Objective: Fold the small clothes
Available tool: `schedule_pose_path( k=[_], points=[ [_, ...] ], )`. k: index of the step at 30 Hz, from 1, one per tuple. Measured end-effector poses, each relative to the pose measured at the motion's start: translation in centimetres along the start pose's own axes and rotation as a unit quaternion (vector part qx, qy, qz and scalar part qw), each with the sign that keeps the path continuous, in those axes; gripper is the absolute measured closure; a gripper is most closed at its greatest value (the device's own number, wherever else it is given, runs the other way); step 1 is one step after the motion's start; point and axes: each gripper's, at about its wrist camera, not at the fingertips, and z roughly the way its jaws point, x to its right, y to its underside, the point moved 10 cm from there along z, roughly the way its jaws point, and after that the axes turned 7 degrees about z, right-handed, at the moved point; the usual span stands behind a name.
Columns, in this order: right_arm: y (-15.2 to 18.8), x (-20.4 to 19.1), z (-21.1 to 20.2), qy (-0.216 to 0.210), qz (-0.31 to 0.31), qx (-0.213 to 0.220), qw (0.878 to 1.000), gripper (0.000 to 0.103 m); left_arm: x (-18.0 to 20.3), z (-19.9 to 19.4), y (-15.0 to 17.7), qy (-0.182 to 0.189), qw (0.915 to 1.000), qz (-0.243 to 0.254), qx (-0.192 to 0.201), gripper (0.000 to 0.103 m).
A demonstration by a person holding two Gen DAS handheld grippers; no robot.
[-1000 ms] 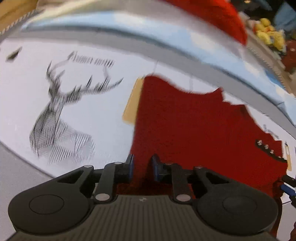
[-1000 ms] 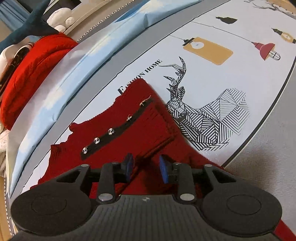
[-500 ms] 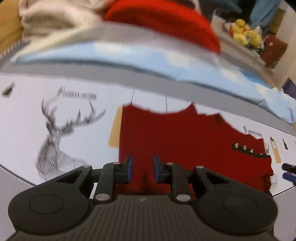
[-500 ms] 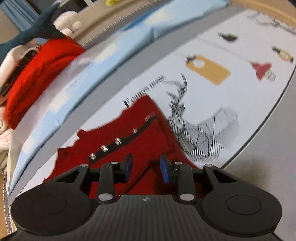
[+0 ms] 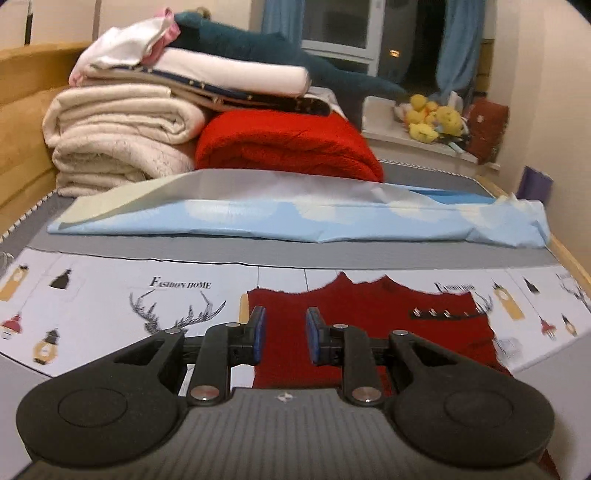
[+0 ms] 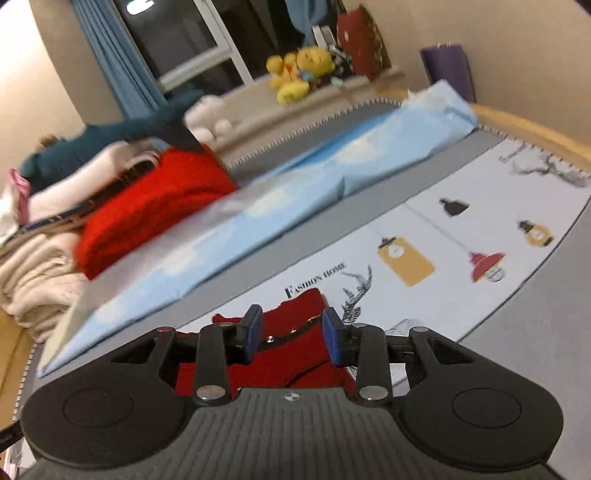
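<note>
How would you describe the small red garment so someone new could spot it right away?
Start at the white printed mat with deer drawings across the bed's near side. The small red garment lies flat on it. Unlike the bulky bright red blanket folded in the pile behind, it is darker, thin, and carries a black strip of silver snaps.

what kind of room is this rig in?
Most likely a home bedroom, with a bed as the work surface. Signs: a stack of folded blankets against a wooden bed frame, plush toys on the ledge by a curtained window, and a small red garment laid flat on a printed mat.
</note>
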Motion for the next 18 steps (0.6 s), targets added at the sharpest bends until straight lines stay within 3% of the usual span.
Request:
schedule_pose_path(
  k=[4,9,12,14,15,17,18],
  points=[
    [0.4,1.3,-6.7,-0.023,-0.039,0.011,0.999,0.063,0.2,-6.3,2.7,0.018,0.9998,0.012,0.0,0.076],
    [3.5,6.1,-12.0,-0.003,-0.057,-0.004,0.998,0.062,0.1,-10.5,9.6,0.028,0.999,-0.008,-0.035,0.076],
    [5.9,8.7,-13.0,0.018,-0.067,-0.009,0.998,0.062,0.0,-10.4,14.8,0.025,0.9965,-0.037,-0.07,0.076],
    [8.1,10.7,-12.8,0.025,-0.059,-0.022,0.998,0.062,-0.5,-9.5,18.6,0.006,0.9903,-0.049,-0.13,0.077],
    [9.3,11.7,-12.4,0.033,-0.06,-0.034,0.997,0.062,-0.5,-9.2,20.0,0.008,0.9867,-0.057,-0.152,0.077],
    [11.8,13.7,-11.3,0.068,-0.044,-0.086,0.993,0.06,-0.5,-9.0,20.9,0.018,0.9851,-0.053,-0.162,0.076],
    [12.6,14.2,-11.0,0.062,-0.025,-0.103,0.992,0.06,-0.7,-9.0,21.1,0.013,0.9858,-0.045,-0.161,0.076]
  ],
)
